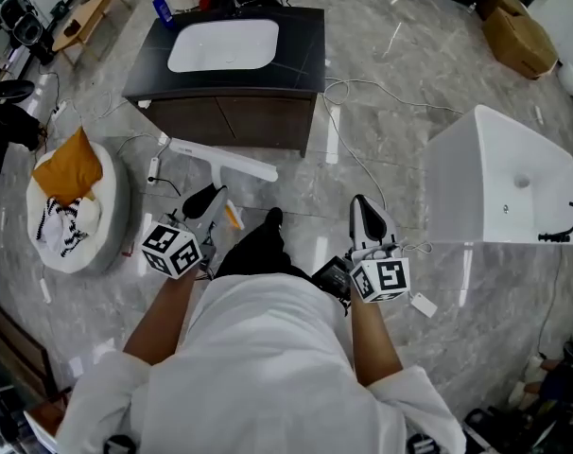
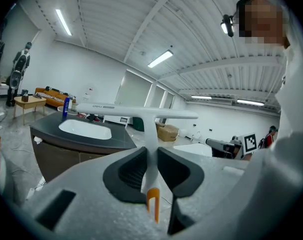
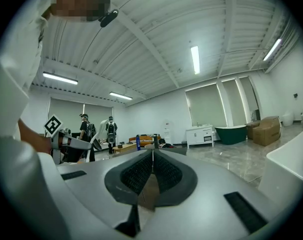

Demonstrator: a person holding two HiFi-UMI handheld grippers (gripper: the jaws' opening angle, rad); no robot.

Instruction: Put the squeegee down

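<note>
The squeegee (image 1: 222, 162) is white and T-shaped, with a long blade and a thin handle that ends in an orange tip (image 1: 233, 218). My left gripper (image 1: 211, 199) is shut on the handle and holds it out over the marble floor, in front of the dark vanity (image 1: 296, 64). In the left gripper view the blade (image 2: 136, 112) lies crosswise beyond the jaws, and the handle runs down between the pads of the left gripper (image 2: 150, 159). My right gripper (image 1: 363, 208) is held out to the right, apart from the squeegee. The right gripper (image 3: 152, 160) has its jaws together with nothing between them.
The vanity carries a white sink (image 1: 223, 45) and a blue bottle (image 1: 164, 9). A big white basin block (image 1: 499, 183) stands at the right. A round white cushion (image 1: 107, 211) with an orange cloth lies at the left. Cables (image 1: 362, 88) trail over the floor. A cardboard box (image 1: 518, 38) sits far right.
</note>
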